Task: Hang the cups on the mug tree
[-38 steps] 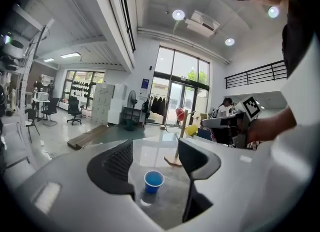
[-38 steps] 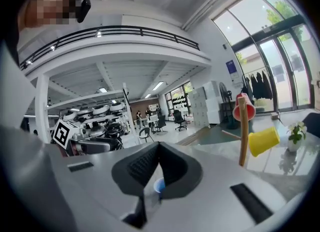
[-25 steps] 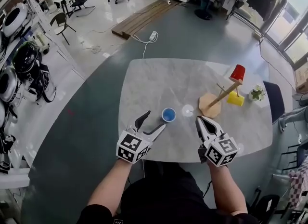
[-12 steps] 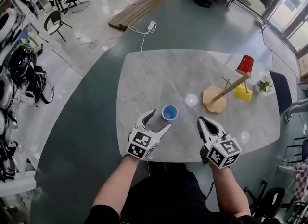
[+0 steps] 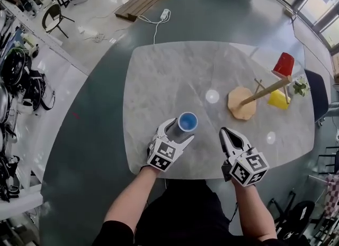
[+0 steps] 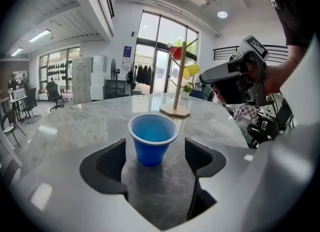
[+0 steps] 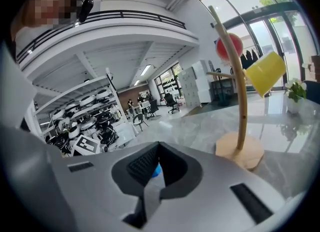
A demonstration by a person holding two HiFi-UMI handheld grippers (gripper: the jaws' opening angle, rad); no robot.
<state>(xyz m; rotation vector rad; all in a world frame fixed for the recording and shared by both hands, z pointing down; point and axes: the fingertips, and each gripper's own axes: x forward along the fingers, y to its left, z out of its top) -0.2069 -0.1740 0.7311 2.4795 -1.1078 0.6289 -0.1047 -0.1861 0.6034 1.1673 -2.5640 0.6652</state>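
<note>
Blue cup (image 6: 151,138) stood upright on tabletop (image 5: 159,75), near edge, squarely btwn jaws of left hand-held gripper (image 5: 180,129), which had just been opening wide, pads not touching it. Right hand-held gripper (image 5: 226,134) had jaws together, empty; mug tree (image 5: 259,92) lay far right.

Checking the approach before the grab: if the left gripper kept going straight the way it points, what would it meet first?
Most likely the blue cup. It stands upright on the table between the jaws of the left gripper, which have just been opening and are clear of it.
</note>
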